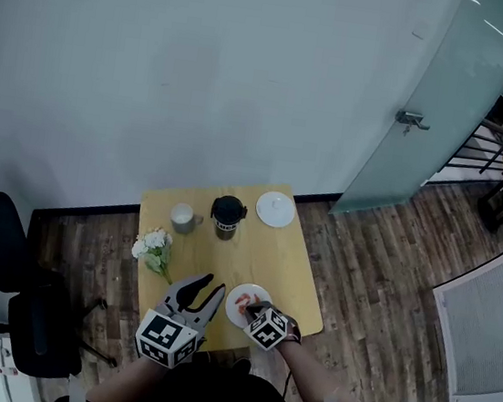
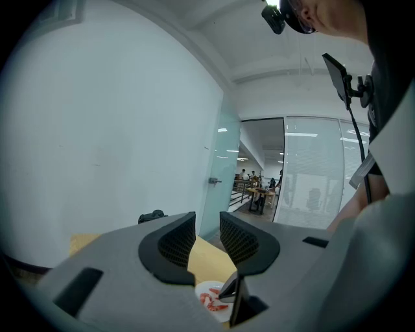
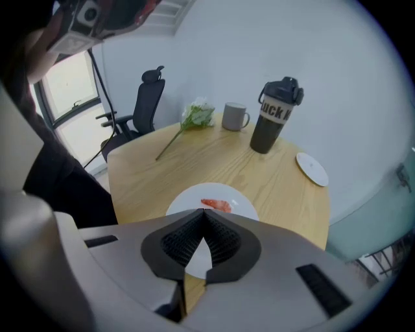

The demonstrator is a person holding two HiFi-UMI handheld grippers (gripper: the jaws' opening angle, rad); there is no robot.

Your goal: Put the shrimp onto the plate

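A white plate [image 1: 261, 292] lies near the front edge of the wooden table [image 1: 289, 265], with red shrimp [image 1: 242, 302] on it. In the right gripper view the shrimp [image 3: 217, 205] rests on the plate [image 3: 243, 202] just beyond my right gripper [image 3: 204, 214], whose jaws are shut with nothing seen between them. That gripper [image 1: 251, 309] hovers over the plate's near side. My left gripper [image 1: 213, 284] stands open just left of the plate, holding nothing. Below the open left jaws [image 2: 206, 219], the left gripper view shows the plate [image 2: 206, 290] and the shrimp [image 2: 213, 302].
At the table's back stand a black tumbler [image 1: 227, 216], a grey mug [image 1: 182, 219] and a small white saucer [image 1: 275, 209]. White flowers [image 1: 153, 249] lie at the left edge. A black office chair [image 1: 1, 291] stands left of the table, and a glass door [image 1: 429, 109] is at the right.
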